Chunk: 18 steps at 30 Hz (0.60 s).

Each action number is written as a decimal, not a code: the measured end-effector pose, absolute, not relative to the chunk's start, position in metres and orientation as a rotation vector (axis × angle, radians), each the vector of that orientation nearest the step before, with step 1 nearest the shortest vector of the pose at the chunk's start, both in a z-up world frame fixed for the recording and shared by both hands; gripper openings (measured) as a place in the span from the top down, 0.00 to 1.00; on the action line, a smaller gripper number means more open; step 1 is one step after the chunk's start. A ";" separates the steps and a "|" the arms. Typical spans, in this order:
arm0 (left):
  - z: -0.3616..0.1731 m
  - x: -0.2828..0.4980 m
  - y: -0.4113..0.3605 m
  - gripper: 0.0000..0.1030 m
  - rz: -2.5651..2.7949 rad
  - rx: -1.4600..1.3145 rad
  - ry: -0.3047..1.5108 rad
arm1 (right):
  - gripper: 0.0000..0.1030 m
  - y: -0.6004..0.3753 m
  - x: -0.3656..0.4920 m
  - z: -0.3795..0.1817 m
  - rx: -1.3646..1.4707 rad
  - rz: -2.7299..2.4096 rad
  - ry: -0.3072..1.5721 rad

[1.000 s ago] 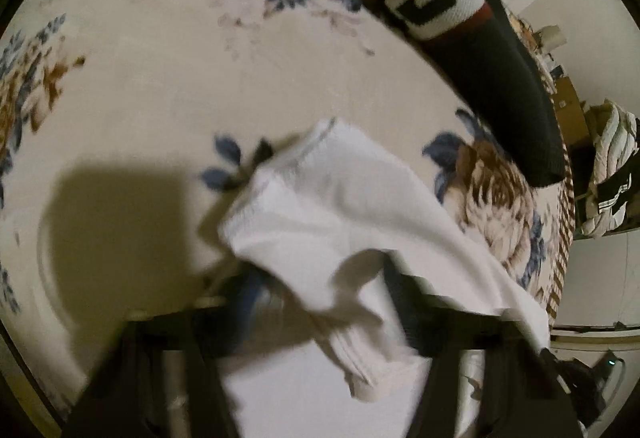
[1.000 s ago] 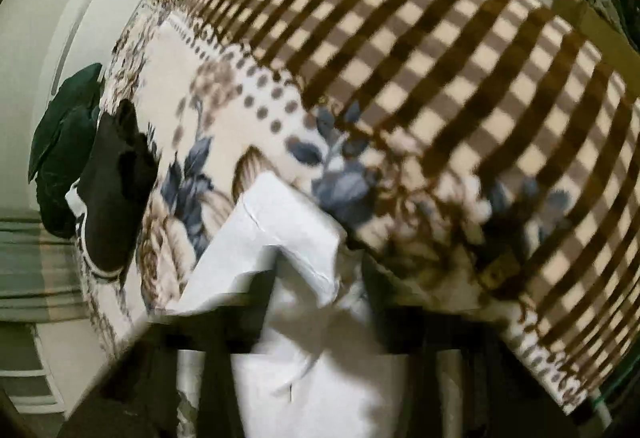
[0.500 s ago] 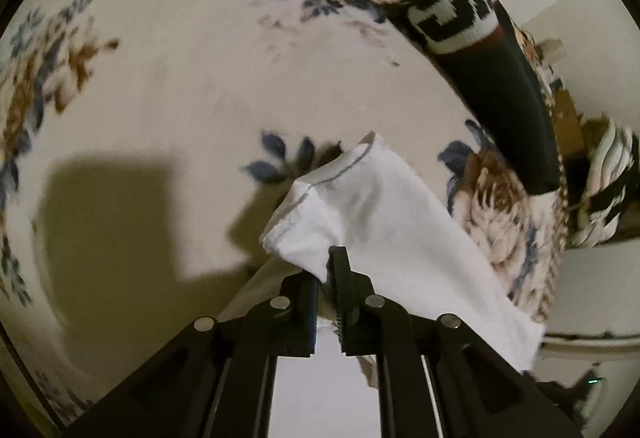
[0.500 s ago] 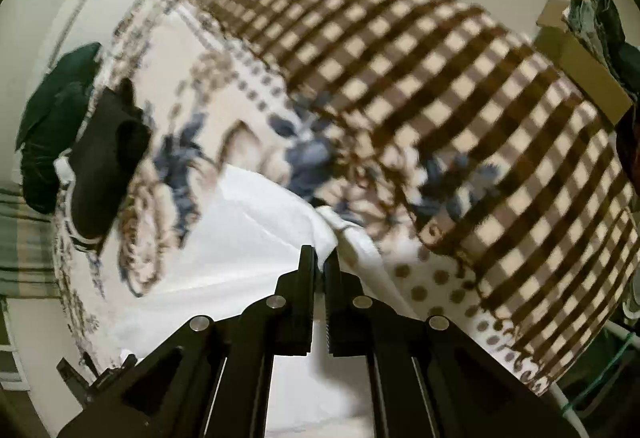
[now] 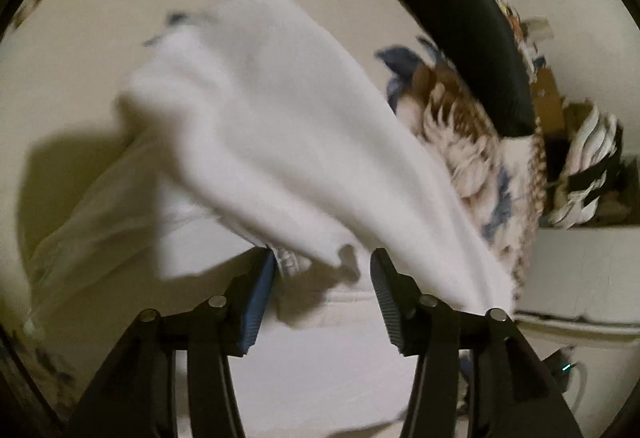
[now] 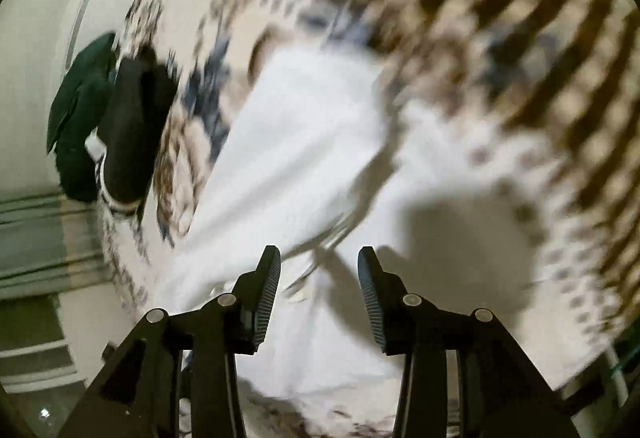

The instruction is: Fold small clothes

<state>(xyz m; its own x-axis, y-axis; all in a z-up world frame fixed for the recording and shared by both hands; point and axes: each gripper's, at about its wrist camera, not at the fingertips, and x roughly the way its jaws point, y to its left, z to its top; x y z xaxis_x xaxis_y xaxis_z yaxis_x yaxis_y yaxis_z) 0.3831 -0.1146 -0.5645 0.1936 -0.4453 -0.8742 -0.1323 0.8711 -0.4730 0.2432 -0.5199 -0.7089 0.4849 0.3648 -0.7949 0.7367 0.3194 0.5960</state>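
A small white garment (image 5: 272,126) lies on the floral blanket (image 5: 80,50), with a flap folded over itself. My left gripper (image 5: 323,270) is open, its fingers apart just below the flap's loose edge, holding nothing. In the right wrist view the same white garment (image 6: 304,142) lies spread on the blanket (image 6: 500,50). My right gripper (image 6: 319,266) is open just above the garment's near edge and holds nothing. Both views are blurred.
A black garment with a white-patterned cuff (image 5: 472,38) lies at the blanket's far right edge; it also shows in the right wrist view (image 6: 132,134) beside a dark green cloth (image 6: 80,94). A striped cloth pile (image 5: 588,166) sits beyond the bed edge.
Both grippers were shut on the white garment half a second ago; both have opened and let go. The folded flap now lies further over the garment.
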 end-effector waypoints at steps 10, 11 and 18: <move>-0.535 0.351 -0.095 0.94 -0.263 -0.409 1.288 | 0.90 -0.485 0.256 -0.694 1.156 -0.340 1.106; -0.536 0.349 -0.092 0.94 -0.262 -0.406 1.294 | 0.90 -0.484 0.253 -0.690 1.147 -0.337 1.109; -0.554 0.346 -0.075 0.68 -0.205 -0.407 1.418 | 0.76 -0.497 0.237 -0.715 1.191 -0.350 1.261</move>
<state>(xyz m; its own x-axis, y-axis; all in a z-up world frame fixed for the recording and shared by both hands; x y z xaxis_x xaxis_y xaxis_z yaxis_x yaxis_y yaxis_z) 0.3459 -0.0748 -0.5544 0.1499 -0.3760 -0.9144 -0.1016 0.9141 -0.3926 0.2369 -0.4965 -0.7153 0.3451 0.3808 -0.8578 0.7682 0.4105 0.4913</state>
